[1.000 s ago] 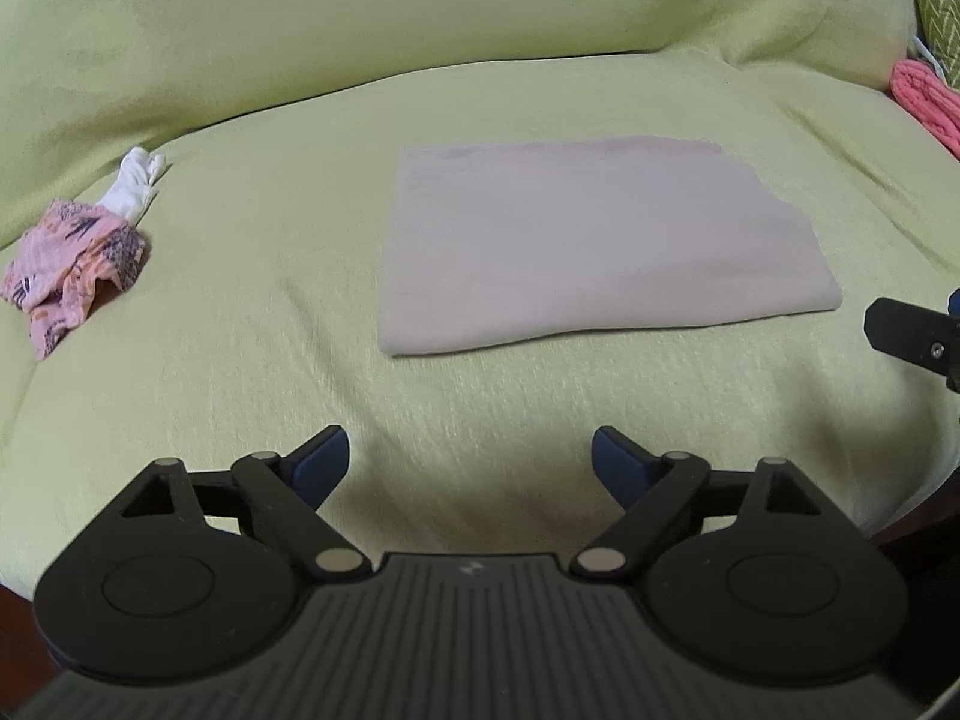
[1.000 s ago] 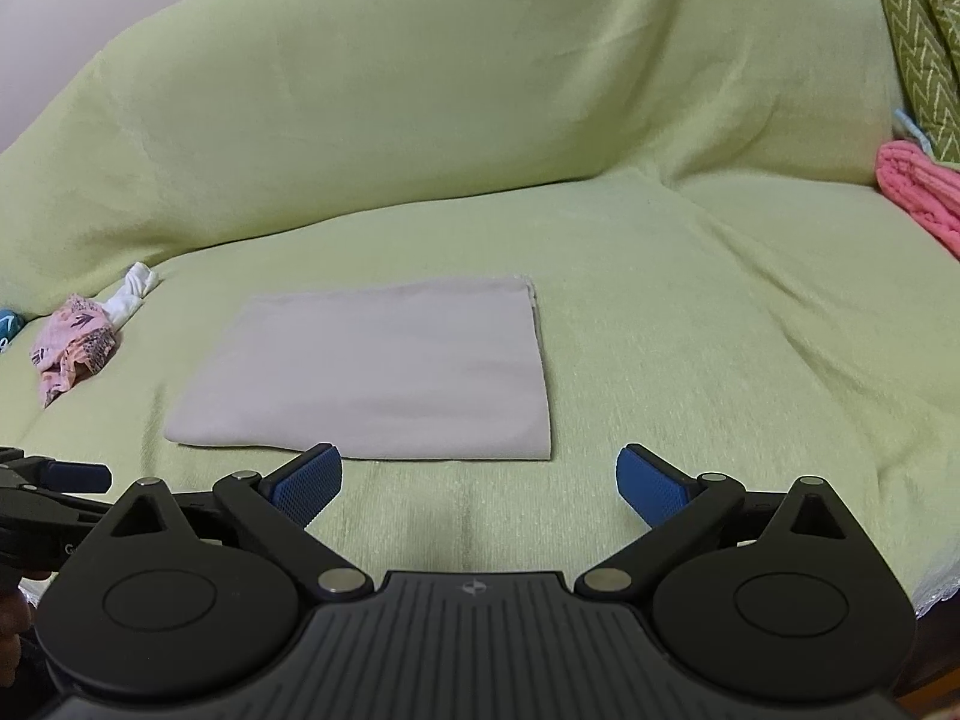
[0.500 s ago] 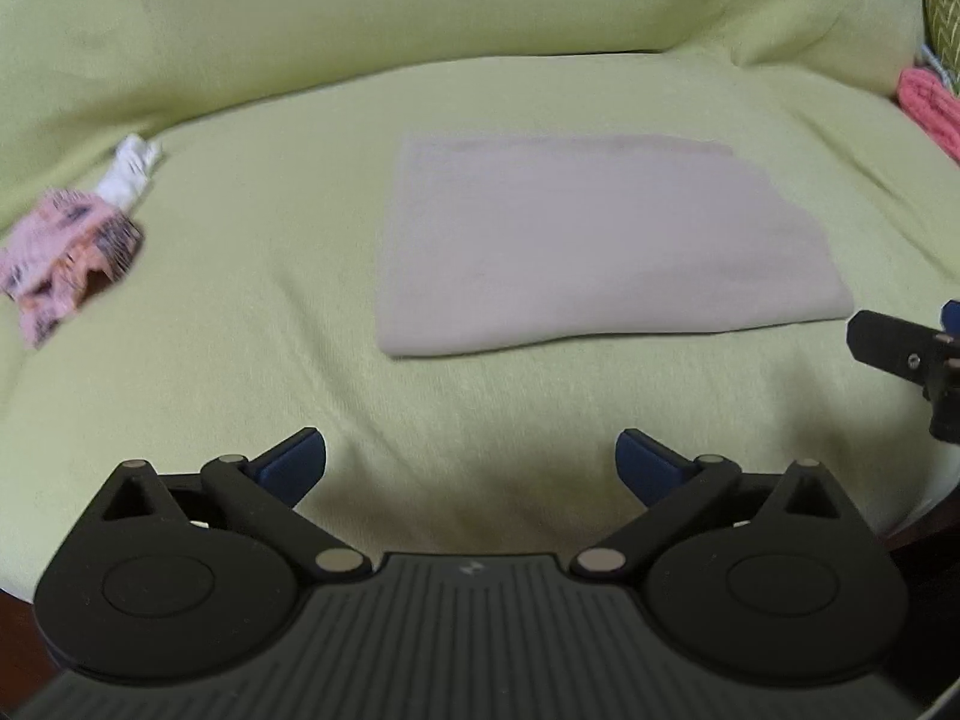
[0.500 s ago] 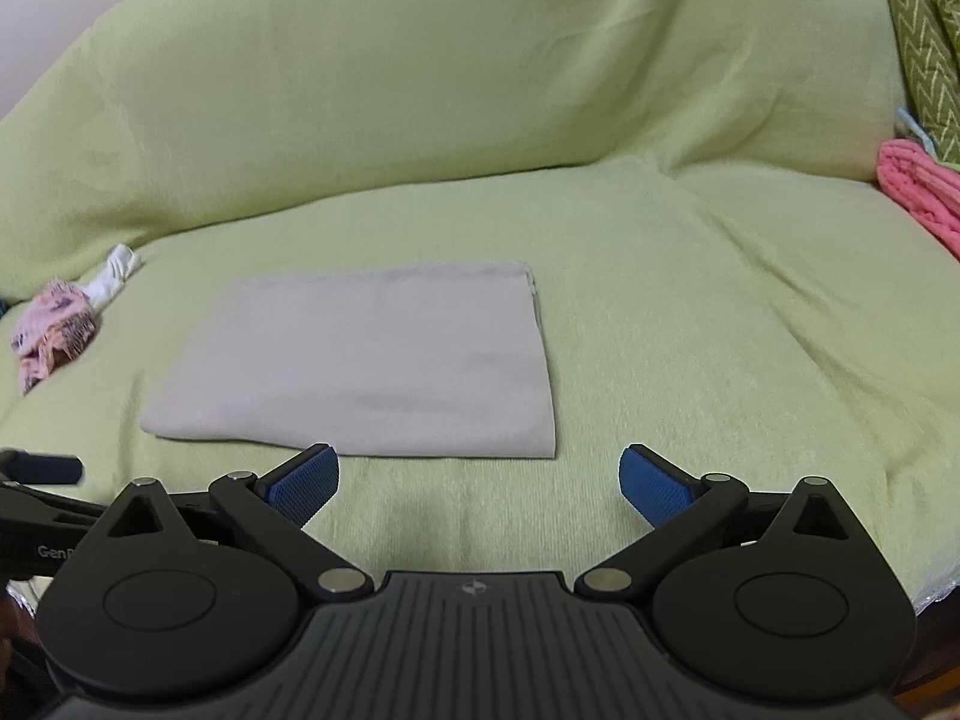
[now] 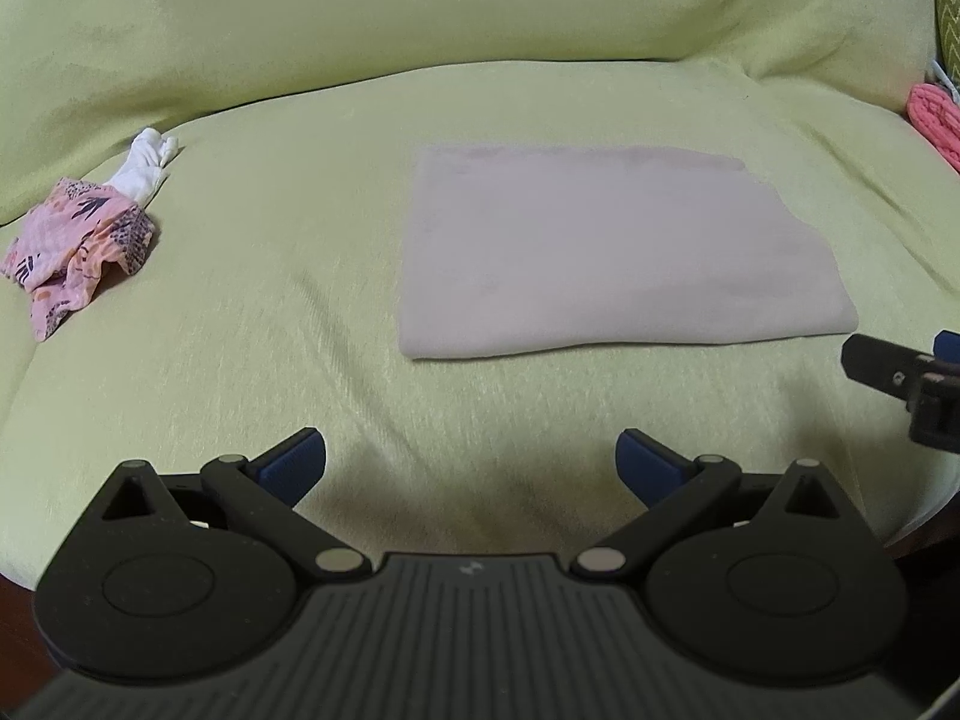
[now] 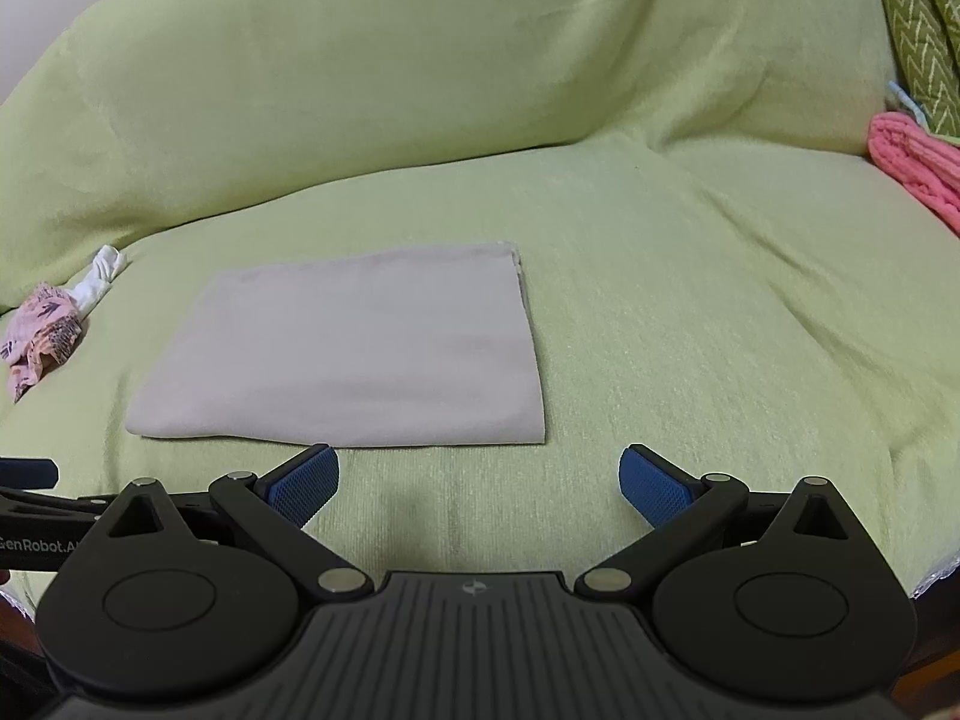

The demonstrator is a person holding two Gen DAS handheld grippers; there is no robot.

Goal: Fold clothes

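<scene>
A beige garment (image 5: 618, 252) lies folded flat as a rectangle on the green-covered sofa seat (image 5: 270, 324); it also shows in the right wrist view (image 6: 354, 354). My left gripper (image 5: 471, 465) is open and empty, hovering in front of the garment's near edge. My right gripper (image 6: 480, 480) is open and empty, just short of the garment's near right corner. A tip of the right gripper shows at the right edge of the left wrist view (image 5: 888, 366).
A crumpled pink patterned garment with a white piece (image 5: 78, 240) lies at the seat's left. A coral-pink knit item (image 6: 912, 168) and a green zigzag cushion (image 6: 918, 30) sit at the far right. The sofa back (image 6: 420, 60) rises behind.
Both grippers shifted slightly; the left gripper's jaws opened wider. The folded garment has not moved.
</scene>
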